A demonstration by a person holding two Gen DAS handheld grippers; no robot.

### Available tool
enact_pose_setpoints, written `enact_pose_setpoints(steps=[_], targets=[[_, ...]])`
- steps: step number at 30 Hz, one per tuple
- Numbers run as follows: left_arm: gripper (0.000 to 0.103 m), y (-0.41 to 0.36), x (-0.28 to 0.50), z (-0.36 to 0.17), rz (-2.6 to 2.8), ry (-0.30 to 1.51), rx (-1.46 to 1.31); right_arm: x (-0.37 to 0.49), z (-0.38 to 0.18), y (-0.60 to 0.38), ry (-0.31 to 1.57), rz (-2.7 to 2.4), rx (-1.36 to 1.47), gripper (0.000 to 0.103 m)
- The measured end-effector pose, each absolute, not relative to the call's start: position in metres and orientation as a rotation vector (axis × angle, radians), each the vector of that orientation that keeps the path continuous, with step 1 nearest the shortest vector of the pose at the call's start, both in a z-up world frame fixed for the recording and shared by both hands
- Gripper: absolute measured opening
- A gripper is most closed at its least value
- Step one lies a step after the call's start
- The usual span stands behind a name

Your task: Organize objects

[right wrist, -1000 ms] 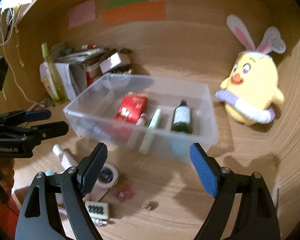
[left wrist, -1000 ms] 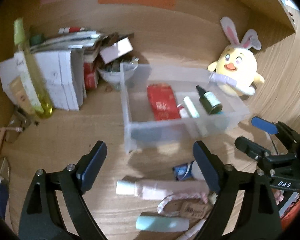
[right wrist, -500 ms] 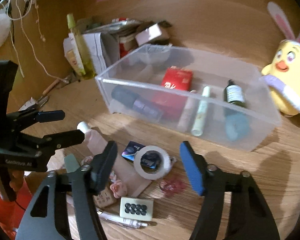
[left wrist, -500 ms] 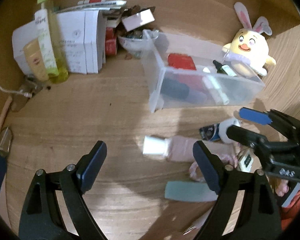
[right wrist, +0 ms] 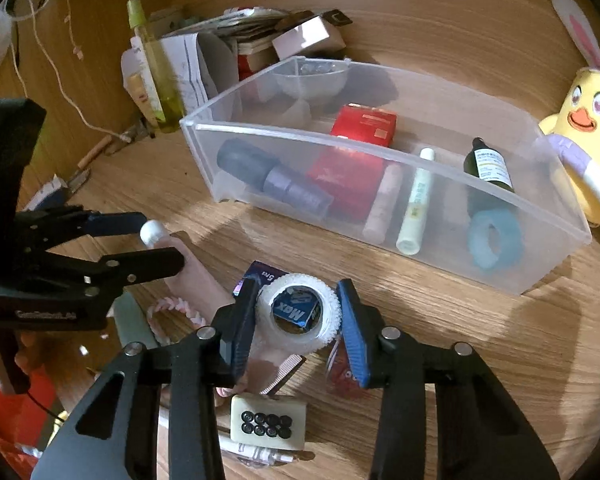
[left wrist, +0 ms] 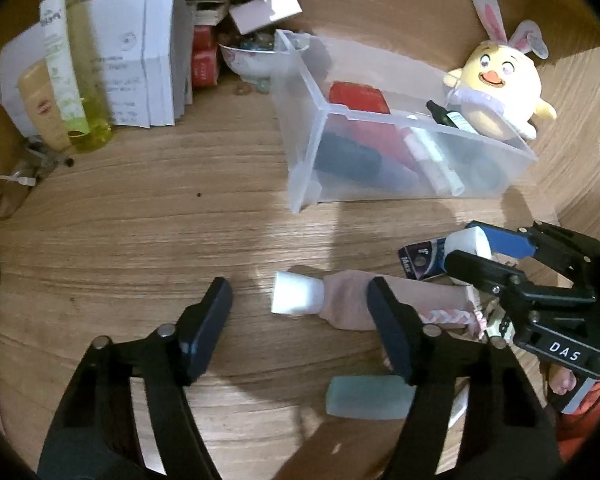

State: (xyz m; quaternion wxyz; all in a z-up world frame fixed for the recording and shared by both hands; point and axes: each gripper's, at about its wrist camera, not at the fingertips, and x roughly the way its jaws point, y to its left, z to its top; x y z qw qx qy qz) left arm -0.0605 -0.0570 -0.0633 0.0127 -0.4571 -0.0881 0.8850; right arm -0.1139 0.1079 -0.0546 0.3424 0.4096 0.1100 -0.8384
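Note:
A clear plastic bin [left wrist: 324, 108] [right wrist: 300, 136] holds a red box, a dark bottle, slim tubes and a blue ring. In front of it lies loose clutter. My right gripper [right wrist: 298, 320] [left wrist: 466, 246] is closing and its pads touch both sides of a white tape roll [right wrist: 300, 312] that rests on a blue packet. My left gripper [left wrist: 300, 324] [right wrist: 162, 240] is also closing. The white cap of a pink tube [left wrist: 352, 300] lies between its fingers, and the pads stand apart from it.
A yellow plush chick [left wrist: 496, 84] [right wrist: 580, 120] sits right of the bin. White boxes, a yellow-green bottle [left wrist: 80, 80] and a bowl [left wrist: 256, 60] crowd the back left. A teal tube [left wrist: 368, 396], a pink braided band [left wrist: 448, 316] and a cream dotted case [right wrist: 268, 424] lie near the grippers.
Both grippers came down toward the clutter in front of the bin. The right jaws narrowed onto the tape roll. The left jaws narrowed around the pink tube's cap.

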Motion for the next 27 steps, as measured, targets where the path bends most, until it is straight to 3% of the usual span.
enact_pose_setpoints(steps=[1, 3, 6, 25, 26, 27], targets=[[0.059, -0.057, -0.061, -0.063, 2.753, -0.282, -1.416, -0.114, -0.054, 0.109, 0.280, -2.185, 1.061, 0.036], [0.042, -0.056, -0.062, -0.063, 2.730, -0.300, -1.401, -0.114, -0.051, 0.111, 0.269, -2.195, 1.051, 0.036], [0.036, -0.056, -0.060, -0.061, 2.744, -0.296, -1.381, -0.114, -0.046, 0.114, 0.256, -2.207, 1.032, 0.036], [0.030, -0.089, -0.040, -0.029, 2.893, -0.398, -1.267, -0.123, 0.001, 0.160, 0.146, -2.372, 0.924, 0.036], [0.000, -0.090, -0.040, -0.026, 2.894, -0.399, -1.257, -0.123, 0.001, 0.161, 0.144, -2.377, 0.926, 0.036], [0.000, -0.090, -0.041, -0.024, 2.881, -0.397, -1.270, -0.123, 0.002, 0.162, 0.142, -2.380, 0.926, 0.036]])
